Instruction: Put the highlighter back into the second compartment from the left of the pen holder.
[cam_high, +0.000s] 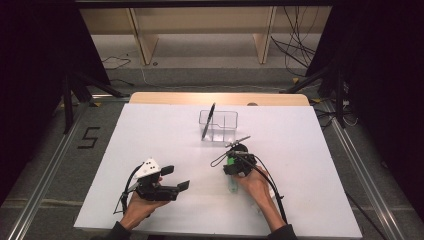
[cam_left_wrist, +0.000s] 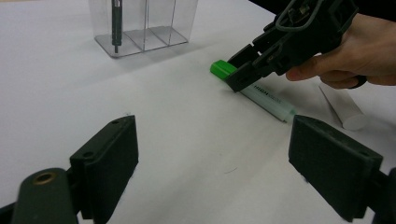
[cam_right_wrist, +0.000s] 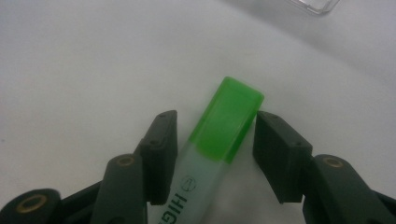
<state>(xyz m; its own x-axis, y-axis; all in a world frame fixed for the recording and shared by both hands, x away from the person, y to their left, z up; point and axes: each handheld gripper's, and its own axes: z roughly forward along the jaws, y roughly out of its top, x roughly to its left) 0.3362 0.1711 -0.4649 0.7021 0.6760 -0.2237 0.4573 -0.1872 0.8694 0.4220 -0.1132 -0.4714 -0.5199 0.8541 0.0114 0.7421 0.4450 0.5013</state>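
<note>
A highlighter (cam_high: 233, 184) with a green cap lies on the white table (cam_high: 150, 135). My right gripper (cam_high: 230, 167) is tipped down over its cap end. In the right gripper view the two jaws of the right gripper (cam_right_wrist: 212, 140) stand either side of the highlighter (cam_right_wrist: 226, 121), with a narrow gap at the right pad, so the gripper is open. The left gripper view shows the right gripper (cam_left_wrist: 235, 77) low over the highlighter (cam_left_wrist: 264, 95). My left gripper (cam_high: 176, 178) rests at the near left, open and holding nothing (cam_left_wrist: 212, 154).
A clear divided box (cam_high: 222, 126) stands at the far middle of the table with a dark pen (cam_high: 208, 121) leaning upright in it (cam_left_wrist: 116, 23). A slim dark object (cam_high: 238, 141) lies just in front of the box. A white tube (cam_left_wrist: 343, 109) lies under the right hand.
</note>
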